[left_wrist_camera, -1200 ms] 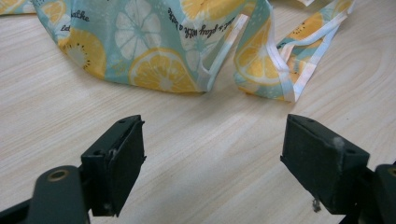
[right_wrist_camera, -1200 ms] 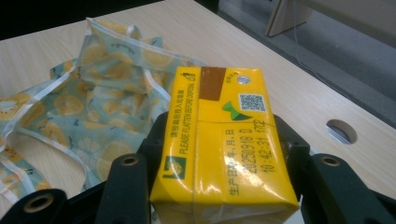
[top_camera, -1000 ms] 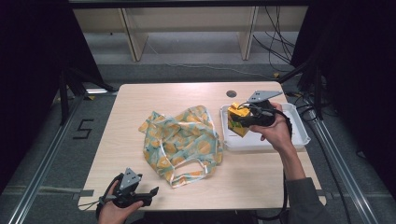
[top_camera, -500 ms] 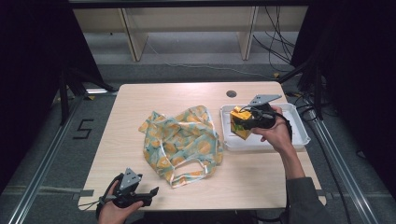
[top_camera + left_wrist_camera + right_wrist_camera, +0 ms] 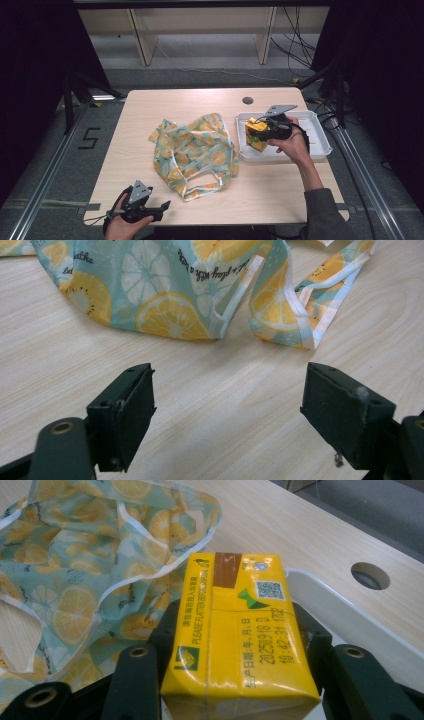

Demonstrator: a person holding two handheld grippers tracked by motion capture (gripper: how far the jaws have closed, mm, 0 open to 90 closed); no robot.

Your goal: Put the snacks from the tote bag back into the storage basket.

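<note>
From where I stand, a good deal is cut off. The white plastic tray (image 5: 320, 145), at about three o'clock on the pale wooden table (image 5: 150, 115), has most of its floor hidden behind the hand and the right gripper (image 5: 260, 131) in the high view, so I cannot tell whether anything else lies in it. The yellow drink carton (image 5: 235, 630) shows its top face and one printed side in the right gripper view; its lower part is out of sight, and I cannot say whether its base touches the tray. The black jaws press against its two flanks, so that gripper is clamped on the carton, over the tray's near-left part.

The crumpled cloth bag printed with lemon slices on pale blue-green (image 5: 197, 150) lies at the table's centre; its folds hide the inside, and in both gripper views its edges run off the picture. Its white-edged handles are tangled, and I cannot count them for certain.

At seven o'clock, at the table's near edge, the left gripper (image 5: 227, 405) sits low, its jaws spread wide with bare wood between them, the bag's hem just ahead.

Counted: one carton, one tray, one bag, two grippers, one round hole (image 5: 247, 100) in the tabletop at one o'clock.
</note>
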